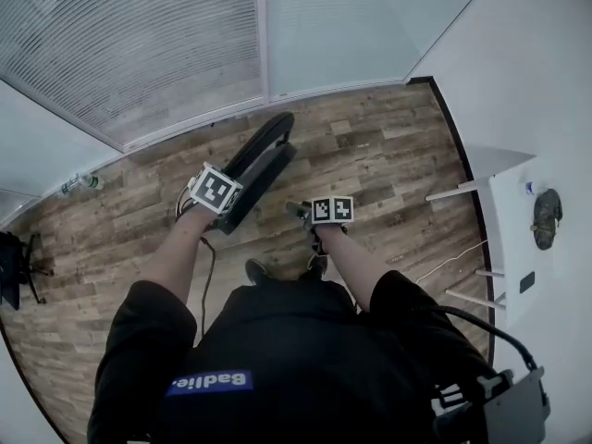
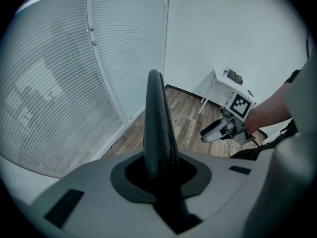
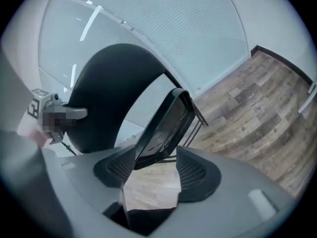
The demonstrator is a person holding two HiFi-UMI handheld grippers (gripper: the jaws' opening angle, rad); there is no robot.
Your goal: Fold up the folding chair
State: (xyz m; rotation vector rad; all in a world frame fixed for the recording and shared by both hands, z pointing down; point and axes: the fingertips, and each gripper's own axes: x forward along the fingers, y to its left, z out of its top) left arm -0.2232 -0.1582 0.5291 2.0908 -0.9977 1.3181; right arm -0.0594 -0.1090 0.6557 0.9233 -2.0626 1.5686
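Your left gripper clamped on top edge of black plastic folding chair backrest, your right gripper jaws apart, nothing gripped, near seat, grey-brown wood-plank floor.

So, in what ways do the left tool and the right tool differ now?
The left tool is shut on the chair's backrest; the right tool is open and grips nothing. The left tool has the backrest's thin edge filling its jaws, while the right tool shows bare floor in its gap, with the seat's lower edge just ahead. Shared: each carries a marker cube.
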